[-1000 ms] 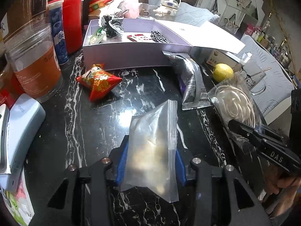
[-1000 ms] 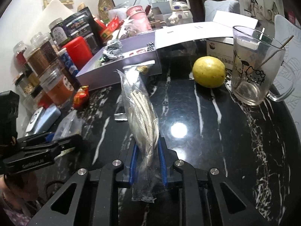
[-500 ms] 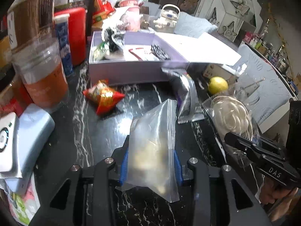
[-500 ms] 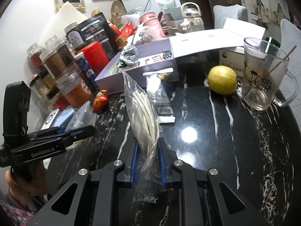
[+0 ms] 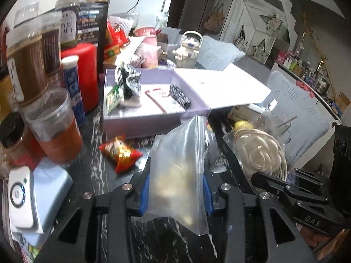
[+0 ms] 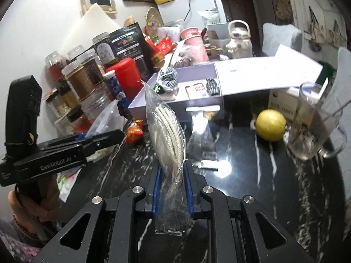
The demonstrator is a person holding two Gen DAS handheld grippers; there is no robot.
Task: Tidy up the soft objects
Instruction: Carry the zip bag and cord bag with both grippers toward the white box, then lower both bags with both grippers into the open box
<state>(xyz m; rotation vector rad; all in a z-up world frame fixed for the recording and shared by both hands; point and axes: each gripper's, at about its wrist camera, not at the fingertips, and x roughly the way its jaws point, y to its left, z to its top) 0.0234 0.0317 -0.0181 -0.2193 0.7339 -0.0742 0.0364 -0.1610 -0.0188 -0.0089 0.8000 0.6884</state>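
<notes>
My left gripper (image 5: 175, 194) clamped a zip bag (image 5: 178, 171), my right gripper (image 6: 172, 191) a cord bag (image 6: 169, 135); the far lavender box (image 5: 140, 123) awaited both, plus a red packet (image 5: 119, 153).

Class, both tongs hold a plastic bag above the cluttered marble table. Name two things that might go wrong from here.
1. The left tongs pinch only the lower part of the zip bag; the slick plastic might slip free.
2. The bag of white cord in the right tongs sticks out far ahead and might snag the purple box.
</notes>
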